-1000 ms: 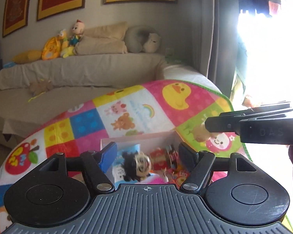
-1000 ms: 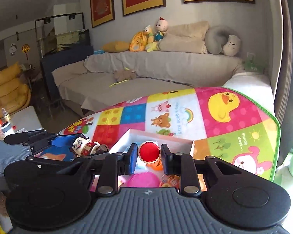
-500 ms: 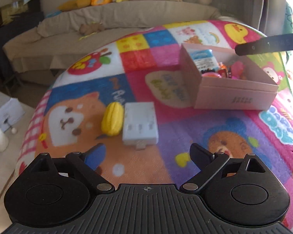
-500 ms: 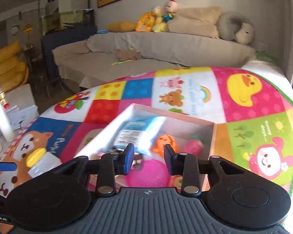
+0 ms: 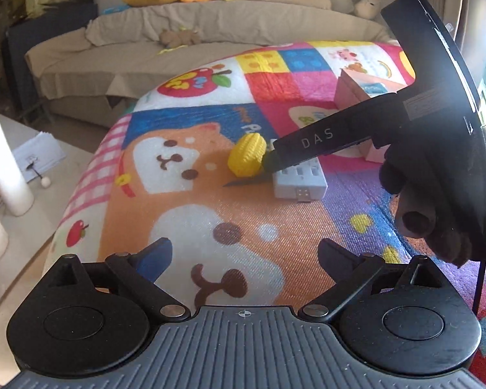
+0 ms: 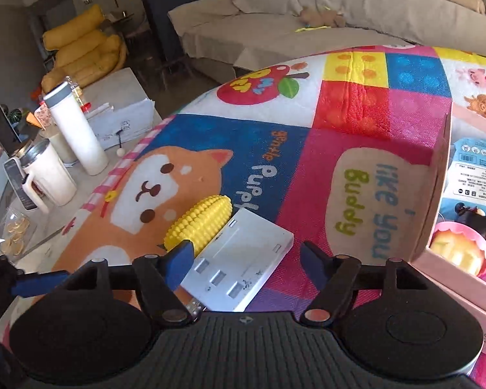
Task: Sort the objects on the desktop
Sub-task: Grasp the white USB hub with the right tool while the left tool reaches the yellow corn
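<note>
Living room: grey-covered sofa [image 5: 184, 61] at the back with plush toys along its top, and in front of it a bright cartoon play mat [image 6: 249, 149] over the work surface. Landmark is the white charger box [image 6: 239, 269], lying flat on the mat beside the printed puppy face.

Yellow toy corn [image 6: 199, 225] lies touching the charger box's far-left edge, on its side. Pink cardboard box [image 6: 437, 194] sits to the right of the charger box, apart from it, open-topped; inside are a blue-white packet [image 6: 476, 175], a pink cupcake toy [image 6: 458, 251] and other small items too cropped to name.

Right gripper [image 6: 243, 256] is low over the charger box, jaws opening; the box's near end lies between the fingers, pads not pressing it. In the left wrist view its fingertip looks to meet the corn, though contact is hard to judge. A dark-gloved hand [image 5: 437, 194] holds it.

Left gripper [image 5: 244, 253] hangs nearer than the charger box, over bare mat, jaws opening wide with nothing between them.

Left of the mat, off its edge: a white flask [image 6: 76, 129] and a lidded mug [image 6: 47, 175].
</note>
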